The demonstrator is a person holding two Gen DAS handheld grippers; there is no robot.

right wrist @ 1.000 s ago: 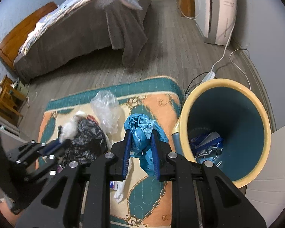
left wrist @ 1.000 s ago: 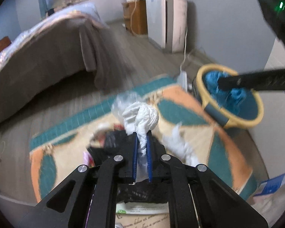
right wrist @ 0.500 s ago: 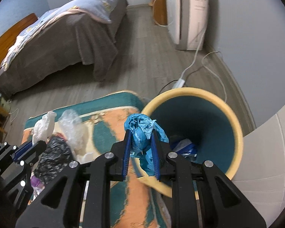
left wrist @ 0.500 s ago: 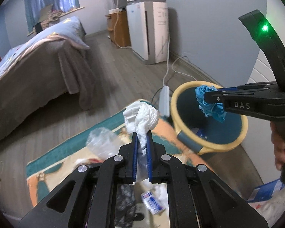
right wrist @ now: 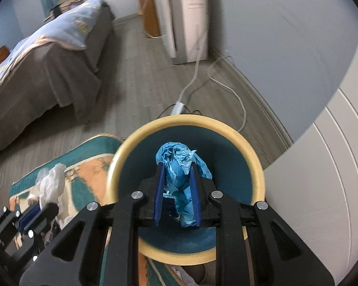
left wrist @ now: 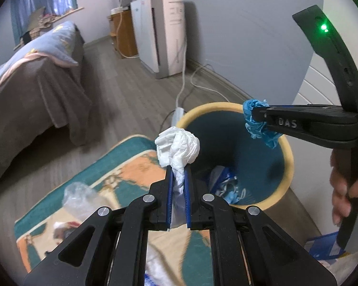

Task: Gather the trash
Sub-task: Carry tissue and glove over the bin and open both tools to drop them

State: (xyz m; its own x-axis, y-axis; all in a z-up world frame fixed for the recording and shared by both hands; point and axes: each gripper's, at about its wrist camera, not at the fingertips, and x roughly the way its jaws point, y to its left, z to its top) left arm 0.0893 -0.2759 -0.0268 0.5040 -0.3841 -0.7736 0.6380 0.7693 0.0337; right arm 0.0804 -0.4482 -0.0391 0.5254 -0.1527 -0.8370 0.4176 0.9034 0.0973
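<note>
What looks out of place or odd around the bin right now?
Loose litter lies on the patterned teal-and-orange rug beside the yellow-rimmed teal bin: a crumpled clear plastic bag and blurred scraps nearby. A white power strip with cables sits right behind the bin.

Both wrist views look steeply down, sharing the bin [left wrist: 289, 157].

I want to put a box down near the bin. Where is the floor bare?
Bare: the wood floor between the bed and the white appliance. Crowded: the rug holds trash, and cables cross the floor behind the bin.
</note>
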